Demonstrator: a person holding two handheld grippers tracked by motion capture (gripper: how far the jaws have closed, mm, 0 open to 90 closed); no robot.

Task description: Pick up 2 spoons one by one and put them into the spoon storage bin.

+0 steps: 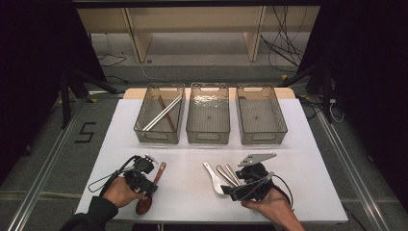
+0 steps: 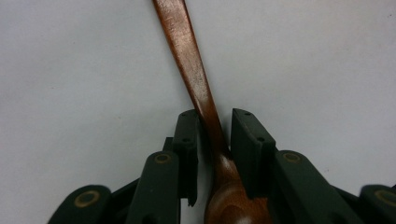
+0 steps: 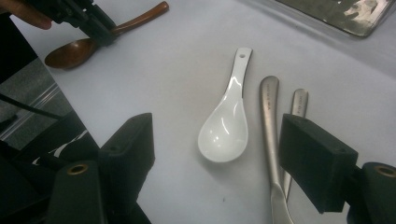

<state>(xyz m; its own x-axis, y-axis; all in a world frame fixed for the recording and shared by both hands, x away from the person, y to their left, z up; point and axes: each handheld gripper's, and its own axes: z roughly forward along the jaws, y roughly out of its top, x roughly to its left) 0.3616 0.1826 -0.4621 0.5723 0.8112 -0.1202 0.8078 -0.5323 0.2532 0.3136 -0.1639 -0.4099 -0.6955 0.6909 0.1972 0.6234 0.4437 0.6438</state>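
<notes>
A brown wooden spoon point(image 1: 144, 204) lies near the table's front left, handle pointing away. My left gripper point(image 1: 153, 185) is closed around its neck. In the left gripper view the jaws point(image 2: 215, 126) flank the wooden spoon point(image 2: 194, 79), the left pad against it and a thin sliver of table beside the right pad's tip. My right gripper point(image 1: 235, 185) stands open at the front right. In the right gripper view its wide jaws point(image 3: 219, 135) frame a white ceramic spoon point(image 3: 224, 128) and two metal handles point(image 3: 270, 112). The left gripper point(image 3: 88, 21) and wooden spoon point(image 3: 74, 51) appear far off there.
Three clear baskets stand in a row at the back of the white table point(image 1: 183, 159). The left basket point(image 1: 159, 87) holds a silver stick and a brown stick. The middle basket point(image 1: 208, 87) and right basket point(image 1: 257, 88) look bare. Shelving and cables lie beyond the table.
</notes>
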